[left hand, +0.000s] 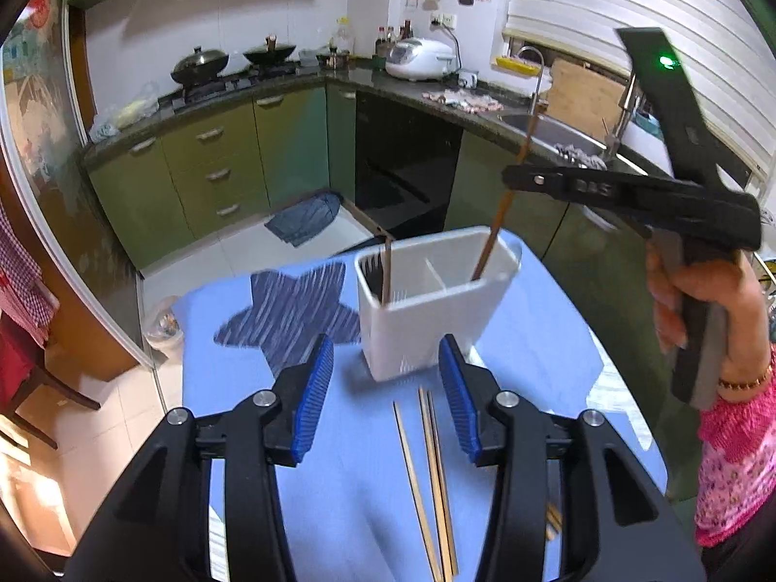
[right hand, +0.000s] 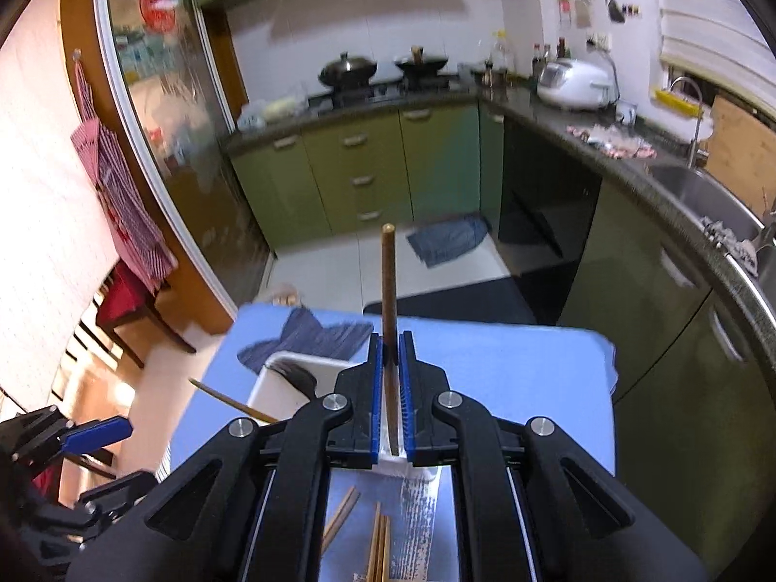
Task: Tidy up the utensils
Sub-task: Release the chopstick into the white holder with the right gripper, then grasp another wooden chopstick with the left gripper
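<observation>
Closest to our left wrist camera, our left gripper (left hand: 386, 388) hangs with its blue-padded jaws spread wide and nothing between them, low over a blue tablecloth (left hand: 533, 339). Just below and between its fingers lie several loose light wooden chopsticks (left hand: 431, 475), flat on the cloth and running back toward us. Straight ahead of the left gripper, a short way beyond its fingertips, stands a white utensil holder (left hand: 427, 320), upright, with a divider splitting it into compartments. One dark utensil handle (left hand: 388, 271) stands in its left compartment. To the holder's left, a dark blue striped star shape (left hand: 291, 310) marks the cloth. Up and to the right of the left gripper, our right hand (left hand: 703, 300) grips the handle of the right gripper (right hand: 390, 388). From the right wrist camera, that gripper's jaws are closed narrowly on a dark brown chopstick (right hand: 389, 300), which stands nearly upright between the blue pads and pokes up past the fingertips. The left view shows this chopstick slanting down with its lower end inside the holder's right compartment; we cannot tell whether it touches the bottom. Beyond both grippers are green kitchen cabinets (left hand: 218, 165) and a dark countertop (left hand: 412, 85).
</observation>
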`<state>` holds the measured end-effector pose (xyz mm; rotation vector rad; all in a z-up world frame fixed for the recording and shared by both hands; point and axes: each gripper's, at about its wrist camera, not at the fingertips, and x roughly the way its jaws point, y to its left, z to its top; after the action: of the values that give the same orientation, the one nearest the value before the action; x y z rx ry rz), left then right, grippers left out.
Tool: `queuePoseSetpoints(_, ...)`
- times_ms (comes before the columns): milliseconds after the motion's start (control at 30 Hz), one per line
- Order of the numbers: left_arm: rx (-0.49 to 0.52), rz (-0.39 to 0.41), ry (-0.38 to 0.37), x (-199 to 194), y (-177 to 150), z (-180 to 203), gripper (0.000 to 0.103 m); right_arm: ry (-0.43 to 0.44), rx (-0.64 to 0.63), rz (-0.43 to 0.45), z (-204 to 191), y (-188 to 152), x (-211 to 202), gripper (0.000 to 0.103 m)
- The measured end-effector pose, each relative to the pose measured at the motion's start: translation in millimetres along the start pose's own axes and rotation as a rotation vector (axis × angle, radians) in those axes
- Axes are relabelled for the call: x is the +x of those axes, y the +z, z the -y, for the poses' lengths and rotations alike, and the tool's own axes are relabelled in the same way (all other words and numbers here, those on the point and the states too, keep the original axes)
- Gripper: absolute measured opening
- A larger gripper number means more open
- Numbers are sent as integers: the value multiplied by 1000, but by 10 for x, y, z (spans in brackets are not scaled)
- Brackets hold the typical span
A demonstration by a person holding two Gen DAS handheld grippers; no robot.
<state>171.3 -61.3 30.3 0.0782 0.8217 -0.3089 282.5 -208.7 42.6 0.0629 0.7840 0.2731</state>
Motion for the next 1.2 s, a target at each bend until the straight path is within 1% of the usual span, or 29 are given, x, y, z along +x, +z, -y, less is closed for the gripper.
queuePoseSetpoints(67, 1, -24, -3, 51, -81, -2, 44, 3, -3, -5, 13, -53, 28, 10)
queuePoseSetpoints(133, -4, -52, -11, 121, -172, 2, 44, 14, -11, 2, 10, -107, -40, 11)
queuePoseSetpoints(200, -5, -81, -20, 209, -266, 19, 44, 23, -24, 27, 6, -162, -207, 12)
queuePoseSetpoints(267, -12, -107, -30, 298, -362, 49, 44, 31, -34, 50, -9, -278, -405, 18)
queuePoseSetpoints(367, -32, -173, -46, 536, -560, 82, 44, 28, -53, 56, 43, -567, -666, 21)
queuePoseSetpoints(467, -57, -241, -51, 793, -764, 108, 44, 15, -60, 25, 131, -939, -762, 21)
queuePoseSetpoints(533, -64, -276, -49, 944, -857, 122, 43, 4, -52, -4, 218, -1208, -751, 21)
queuePoseSetpoints(667, -75, -328, -46, 1187, -1012, 191, 42, 13, 2, -67, 445, -1744, -651, 21)
queuePoseSetpoints(800, -68, -356, -29, 1376, -1084, 234, 42, 22, 54, -101, 592, -2090, -539, 21)
queuePoseSetpoints(833, -69, -365, -23, 1420, -1092, 240, 39, 31, 72, -110, 629, -2170, -505, 21)
queuePoseSetpoints(867, -73, -374, -21, 1458, -1096, 243, 36, 37, 87, -117, 667, -2230, -473, 21)
queuePoseSetpoints(933, -74, -382, -14, 1485, -1090, 237, 36, 45, 114, -131, 733, -2365, -406, 21)
queuePoseSetpoints(967, -70, -383, -7, 1507, -1098, 243, 36, 49, 122, -137, 751, -2380, -387, 21)
queuePoseSetpoints(1000, -69, -386, -6, 1516, -1098, 241, 35, 54, 133, -144, 773, -2433, -362, 21)
queuePoseSetpoints(1033, -70, -392, -4, 1538, -1103, 242, 30, 55, 139, -148, 800, -2443, -337, 21)
queuePoseSetpoints(1067, -71, -398, -3, 1560, -1112, 243, 28, 57, 144, -152, 808, -2449, -320, 21)
queuePoseSetpoints(1200, -69, -398, 15, 1608, -1118, 247, 24, 61, 155, -160, 814, -2462, -289, 21)
